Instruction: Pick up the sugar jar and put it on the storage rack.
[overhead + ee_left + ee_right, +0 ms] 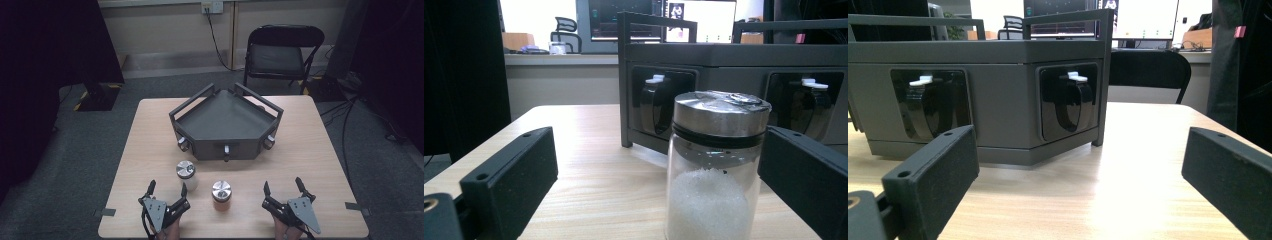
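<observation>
Left hand-held gripper (167,192) spread, glass jar (186,175) with white granules and metal lid between the jaws, beside its right one, on the wood-grain surface (310,165). Right hand-held gripper (282,187) spread, empty. High view adds orange-filled jar (221,196), angular dark metal tray (225,125).

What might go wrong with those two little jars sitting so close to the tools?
The white-filled jar stands just inside the open left tool, close to one finger; an off-centre close could tip it. The orange jar stands nearby and could get knocked. Both are glass with smooth metal lids, so they might slip.
</observation>
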{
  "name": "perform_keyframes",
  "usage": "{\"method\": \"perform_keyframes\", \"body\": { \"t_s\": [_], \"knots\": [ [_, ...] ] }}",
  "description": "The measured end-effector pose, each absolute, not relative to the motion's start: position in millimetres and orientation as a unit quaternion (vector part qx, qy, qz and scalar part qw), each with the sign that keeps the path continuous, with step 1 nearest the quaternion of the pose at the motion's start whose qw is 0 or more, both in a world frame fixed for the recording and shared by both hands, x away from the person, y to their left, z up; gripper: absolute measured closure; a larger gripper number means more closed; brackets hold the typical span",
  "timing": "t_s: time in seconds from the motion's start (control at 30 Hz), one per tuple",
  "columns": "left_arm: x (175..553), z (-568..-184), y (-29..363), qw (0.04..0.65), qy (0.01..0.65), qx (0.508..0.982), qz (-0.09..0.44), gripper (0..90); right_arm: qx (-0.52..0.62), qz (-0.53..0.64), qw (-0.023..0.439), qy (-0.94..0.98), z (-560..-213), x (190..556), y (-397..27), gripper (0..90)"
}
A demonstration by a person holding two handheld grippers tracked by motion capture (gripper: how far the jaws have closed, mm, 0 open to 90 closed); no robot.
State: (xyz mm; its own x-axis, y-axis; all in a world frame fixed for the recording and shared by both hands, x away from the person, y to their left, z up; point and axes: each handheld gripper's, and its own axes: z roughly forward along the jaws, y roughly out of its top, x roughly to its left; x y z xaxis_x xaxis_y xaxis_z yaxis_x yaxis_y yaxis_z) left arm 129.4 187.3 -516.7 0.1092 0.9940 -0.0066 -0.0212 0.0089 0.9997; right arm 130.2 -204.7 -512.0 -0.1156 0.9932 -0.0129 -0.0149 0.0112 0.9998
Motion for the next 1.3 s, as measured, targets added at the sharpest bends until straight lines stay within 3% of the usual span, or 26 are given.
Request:
{"method": "perform_keyframes", "body": {
  "t_s": [1.3],
  "knots": [
    [129.2,-517.9,191.4,0.543,0.466,0.518,0.469,0.1,0.466,0.528,0.484,0.519,-514.4,128.5,-201.8,0.8]
  ]
}}
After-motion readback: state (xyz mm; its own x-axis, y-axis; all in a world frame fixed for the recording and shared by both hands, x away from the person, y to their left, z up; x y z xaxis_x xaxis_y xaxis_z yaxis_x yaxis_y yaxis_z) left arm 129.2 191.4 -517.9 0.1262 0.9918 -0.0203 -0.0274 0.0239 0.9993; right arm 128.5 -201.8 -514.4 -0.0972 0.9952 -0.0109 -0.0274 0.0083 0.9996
